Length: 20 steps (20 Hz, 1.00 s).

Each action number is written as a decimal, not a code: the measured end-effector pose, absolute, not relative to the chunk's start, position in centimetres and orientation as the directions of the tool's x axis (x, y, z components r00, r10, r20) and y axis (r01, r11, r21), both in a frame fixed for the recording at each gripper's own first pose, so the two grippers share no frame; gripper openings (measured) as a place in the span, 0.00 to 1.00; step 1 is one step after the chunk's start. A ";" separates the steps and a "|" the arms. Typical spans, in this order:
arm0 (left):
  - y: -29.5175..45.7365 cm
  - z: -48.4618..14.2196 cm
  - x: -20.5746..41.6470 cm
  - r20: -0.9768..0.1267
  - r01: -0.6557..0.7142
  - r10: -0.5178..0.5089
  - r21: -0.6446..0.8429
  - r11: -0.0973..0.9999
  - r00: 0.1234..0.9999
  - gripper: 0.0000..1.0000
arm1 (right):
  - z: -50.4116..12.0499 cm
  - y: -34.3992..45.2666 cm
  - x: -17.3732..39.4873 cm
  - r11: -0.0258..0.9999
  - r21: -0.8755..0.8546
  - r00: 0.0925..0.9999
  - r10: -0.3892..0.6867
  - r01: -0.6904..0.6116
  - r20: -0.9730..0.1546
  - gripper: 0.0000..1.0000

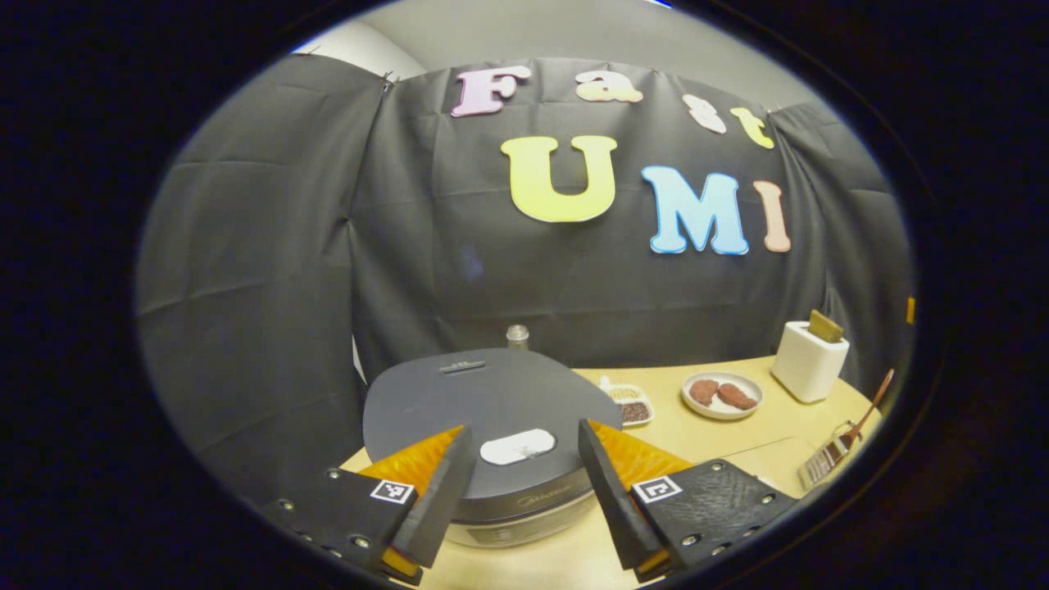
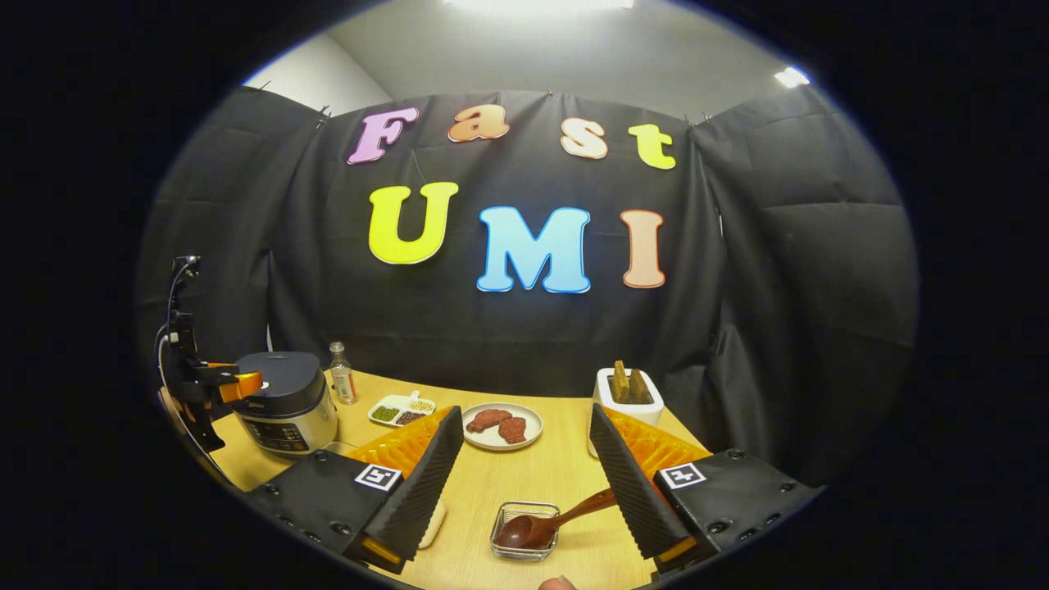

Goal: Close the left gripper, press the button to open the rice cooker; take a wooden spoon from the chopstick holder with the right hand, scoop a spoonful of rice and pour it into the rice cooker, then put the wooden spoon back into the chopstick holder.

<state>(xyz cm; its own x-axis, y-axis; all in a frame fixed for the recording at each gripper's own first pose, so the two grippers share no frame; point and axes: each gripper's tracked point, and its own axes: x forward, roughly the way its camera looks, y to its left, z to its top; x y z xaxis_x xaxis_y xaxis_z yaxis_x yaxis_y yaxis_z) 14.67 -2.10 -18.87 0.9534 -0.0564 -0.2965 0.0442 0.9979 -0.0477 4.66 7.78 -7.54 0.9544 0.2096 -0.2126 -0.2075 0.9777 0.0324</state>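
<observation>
The rice cooker (image 1: 492, 401) stands shut under my left gripper (image 1: 524, 430), which is open, one finger on either side of the white lid button (image 1: 517, 447). From the right gripper view, the cooker (image 2: 287, 401) sits at the far left with the left gripper (image 2: 233, 383) hovering at its lid. My right gripper (image 2: 526, 414) is open and holds nothing. A wooden spoon (image 2: 545, 524) rests with its bowl in a small glass dish (image 2: 501, 547); its handle runs up beside the right finger. The white chopstick holder (image 2: 629, 406) stands just beyond, with wooden utensils in it.
A plate of meat pieces (image 2: 502, 426), a divided dish of beans (image 2: 401, 410) and a small bottle (image 2: 342, 383) sit on the wooden table (image 2: 541, 475) between the cooker and the holder. A person's fingertip (image 2: 557, 583) shows at the bottom edge.
</observation>
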 end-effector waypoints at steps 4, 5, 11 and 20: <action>-4.8 -11.9 12.2 -0.185 0.070 -0.075 -0.031 0.997 0.980 0.80 | -6.2 5.5 3.6 0.976 0.044 0.961 0.220 -0.215 -0.171 0.98; -5.6 -10.5 11.3 -0.169 0.074 -0.079 -0.031 0.997 0.983 0.82 | -6.0 5.0 3.2 0.974 0.049 0.961 0.226 -0.221 -0.161 0.98; -9.1 -5.1 4.6 -0.120 0.088 -0.088 -0.006 0.996 0.989 0.80 | -5.3 3.3 1.4 0.964 0.052 0.954 0.264 -0.259 -0.139 0.98; -8.8 -3.3 -0.6 -0.093 0.149 -0.148 0.001 0.989 0.985 0.80 | -3.7 4.4 -2.0 0.975 0.075 0.971 0.215 -0.208 -0.105 0.98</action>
